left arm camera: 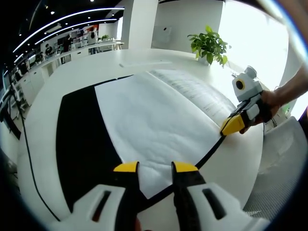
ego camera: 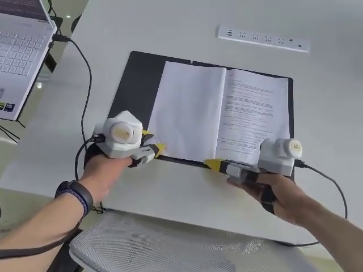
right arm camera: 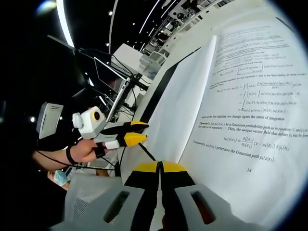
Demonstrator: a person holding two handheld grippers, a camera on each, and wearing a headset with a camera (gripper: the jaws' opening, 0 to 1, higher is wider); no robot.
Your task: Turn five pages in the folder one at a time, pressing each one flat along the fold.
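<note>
Head view: a black folder [ego camera: 133, 85] lies open on the white worktop [ego camera: 170, 28]. A blank white page [ego camera: 187, 107] is turned onto its left half, and a printed page of text and formulas [ego camera: 255, 113] lies on its right half.

The left claw [ego camera: 156, 148] is at the blank page's near left corner. In the left gripper view its yellow-tipped jaws stand apart, released, over the page corner and the folder's edge. The right claw [ego camera: 212, 164] points at the folder's near edge just below the fold. In the right gripper view its jaws are clenched together with nothing seen between them.

That view also lets part of the printed page be read: "change again the order of integration", and the page number "14" at the foot.

A white power strip [ego camera: 264, 38] lies beyond the folder, and a silver laptop [ego camera: 20, 51] is at far left.
</note>
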